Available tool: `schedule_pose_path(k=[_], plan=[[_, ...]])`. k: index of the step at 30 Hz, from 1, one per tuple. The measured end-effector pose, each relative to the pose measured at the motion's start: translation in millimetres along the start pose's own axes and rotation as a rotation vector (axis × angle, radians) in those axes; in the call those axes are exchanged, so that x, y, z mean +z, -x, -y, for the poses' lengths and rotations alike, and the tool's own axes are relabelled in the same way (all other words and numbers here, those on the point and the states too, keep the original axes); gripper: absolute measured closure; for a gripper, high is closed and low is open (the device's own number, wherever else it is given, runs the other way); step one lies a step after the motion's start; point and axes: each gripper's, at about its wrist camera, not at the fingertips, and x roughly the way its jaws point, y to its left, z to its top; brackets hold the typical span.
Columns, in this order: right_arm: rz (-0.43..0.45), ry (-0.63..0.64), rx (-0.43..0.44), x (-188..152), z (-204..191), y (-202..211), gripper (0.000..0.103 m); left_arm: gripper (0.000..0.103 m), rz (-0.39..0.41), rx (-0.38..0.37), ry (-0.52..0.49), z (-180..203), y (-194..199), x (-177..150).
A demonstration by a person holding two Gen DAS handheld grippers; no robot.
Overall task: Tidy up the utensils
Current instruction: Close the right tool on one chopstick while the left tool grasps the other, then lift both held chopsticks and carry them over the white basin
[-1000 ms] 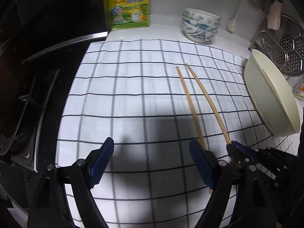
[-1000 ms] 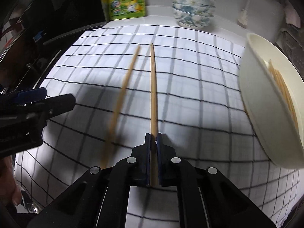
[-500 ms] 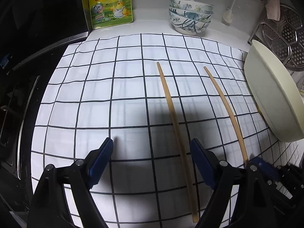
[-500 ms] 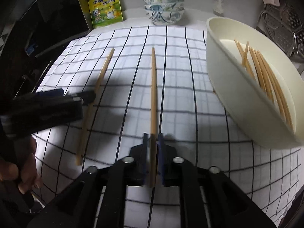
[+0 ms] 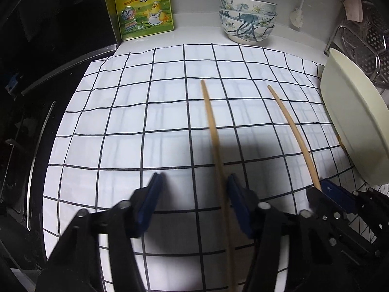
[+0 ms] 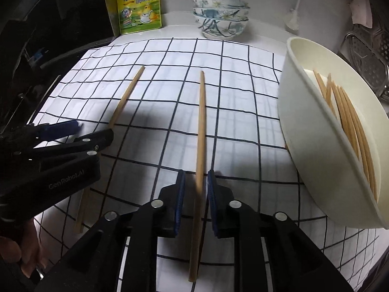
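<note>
Both grippers' fingers gape: left gripper point(image 5: 193, 196) and right gripper point(image 6: 195, 189) each straddle a slim wooden chopstick point(image 6: 200, 131) on checked cloth point(image 5: 145, 121).

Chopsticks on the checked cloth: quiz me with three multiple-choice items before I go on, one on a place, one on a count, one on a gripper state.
1. Where do the stacked patterned bowls stand?
A. On the cloth between the chopsticks
B. On the counter beyond the cloth's far edge
C. Inside the cream basin

2. How many chopsticks lie on the checked cloth?
A. One
B. Two
C. Four

3. How does the right gripper stand?
A. Open, a chopstick between its fingers
B. Shut on nothing
C. Open over the basin

Key: 1 B, they sit past the cloth near the wall. 2 B, the left chopstick and the right chopstick; the others lie in the cream basin. 3 A, gaps show on both sides of the stick.
</note>
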Motion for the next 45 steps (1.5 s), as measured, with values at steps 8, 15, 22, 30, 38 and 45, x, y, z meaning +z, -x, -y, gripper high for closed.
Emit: schedule_pose_path(k=[8, 15, 22, 30, 38, 45], plan=[[-0.024, -0.057, 0.064, 3, 10, 0, 0.097, 0.096, -0.047, -0.064, 0.003, 0, 3, 1], [0.013, -0.097, 0.15, 6, 11, 32, 0.097, 0.096, -0.049, -0.06, 0.002, -11, 31, -3], [0.113, -0.105, 0.202, 21, 39, 85, 0.097, 0.096, 0.035, -0.048, -0.005, 3, 80, 14], [0.179, -0.2, 0.126, 27, 138, 118, 0.097, 0.096, 0.138, -0.156, -0.085, 107, 115, 64], [0.173, -0.275, 0.065, 25, 226, 114, 0.097, 0.096, 0.137, -0.213, -0.189, 219, 99, 94], [0.132, -0.293, 0.08, 23, 258, 91, 0.097, 0.096, 0.083, -0.199, -0.206, 251, 64, 103]])
